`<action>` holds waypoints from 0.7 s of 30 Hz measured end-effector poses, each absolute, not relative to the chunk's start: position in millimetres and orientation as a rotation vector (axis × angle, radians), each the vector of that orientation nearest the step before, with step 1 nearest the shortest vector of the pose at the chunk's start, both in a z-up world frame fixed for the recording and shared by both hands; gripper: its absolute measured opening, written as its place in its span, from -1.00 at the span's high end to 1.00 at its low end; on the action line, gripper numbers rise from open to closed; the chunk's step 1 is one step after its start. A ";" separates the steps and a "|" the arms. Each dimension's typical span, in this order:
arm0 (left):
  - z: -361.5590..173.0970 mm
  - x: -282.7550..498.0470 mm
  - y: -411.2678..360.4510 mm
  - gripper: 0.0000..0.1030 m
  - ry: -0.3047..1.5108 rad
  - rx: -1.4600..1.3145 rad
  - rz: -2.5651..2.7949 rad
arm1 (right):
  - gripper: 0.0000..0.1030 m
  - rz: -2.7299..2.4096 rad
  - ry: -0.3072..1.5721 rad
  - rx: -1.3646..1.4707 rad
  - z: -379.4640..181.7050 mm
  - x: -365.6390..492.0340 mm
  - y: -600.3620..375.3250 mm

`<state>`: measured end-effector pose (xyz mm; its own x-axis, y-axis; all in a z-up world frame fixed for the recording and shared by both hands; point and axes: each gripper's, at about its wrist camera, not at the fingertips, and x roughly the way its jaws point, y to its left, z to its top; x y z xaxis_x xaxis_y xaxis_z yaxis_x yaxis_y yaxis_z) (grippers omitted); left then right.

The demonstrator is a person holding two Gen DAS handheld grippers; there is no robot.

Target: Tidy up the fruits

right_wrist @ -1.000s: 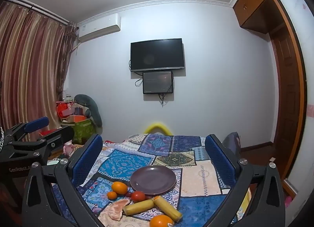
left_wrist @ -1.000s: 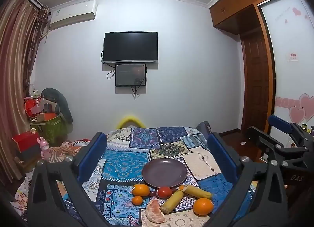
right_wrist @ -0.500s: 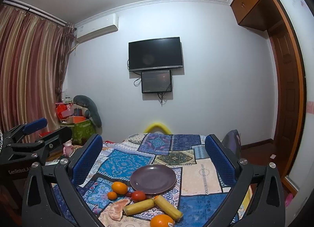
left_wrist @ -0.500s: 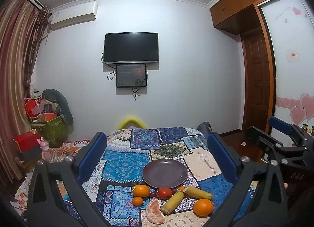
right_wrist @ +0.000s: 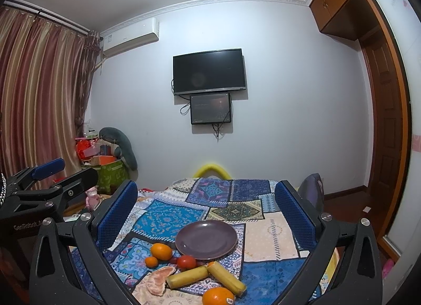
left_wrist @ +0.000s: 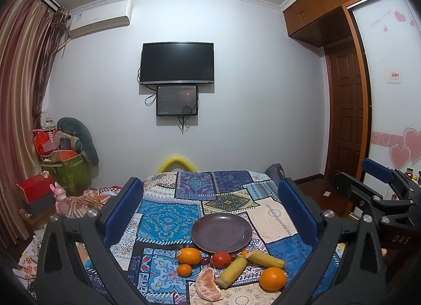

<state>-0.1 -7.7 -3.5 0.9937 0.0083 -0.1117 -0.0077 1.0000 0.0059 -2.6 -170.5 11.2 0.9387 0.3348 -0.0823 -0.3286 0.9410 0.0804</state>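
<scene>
Both tongs hung wide open and empty above the patchwork quilt: the left gripper and the right gripper. Fruit lay at the purple plate's six o'clock edge. One banana piece ran from seven toward one o'clock, another from ten toward four. A small dark fruit behind the tomato stayed hard to identify.

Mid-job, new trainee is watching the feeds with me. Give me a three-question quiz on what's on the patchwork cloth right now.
1. True or false: the purple plate already holds fruit.
2. How many banana pieces lie near the plate?
3. The tomato sits: A) on the plate, B) at the plate's near rim, C) in the left gripper.

Key: 1 false; 2 two; 3 B. Both the left and the right gripper are open and hold nothing.
</scene>
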 end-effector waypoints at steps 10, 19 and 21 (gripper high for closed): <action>-5.1 3.0 -5.9 -1.00 0.119 0.002 0.017 | -1.00 0.341 0.096 0.063 11.2 -1.2 -169.1; -5.2 3.1 -5.1 -1.00 0.119 0.001 0.019 | -1.00 0.345 0.097 0.062 11.6 -1.3 -169.3; -5.2 3.5 -5.0 -1.00 0.120 0.001 0.017 | -1.00 0.344 0.097 0.062 11.5 -1.3 -169.0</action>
<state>3.5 -5.0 -5.2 0.9926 0.0174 -0.1199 -0.0173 0.9998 0.0016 -1.3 -169.0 11.5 0.9367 0.3398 -0.0841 -0.3338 0.9395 0.0775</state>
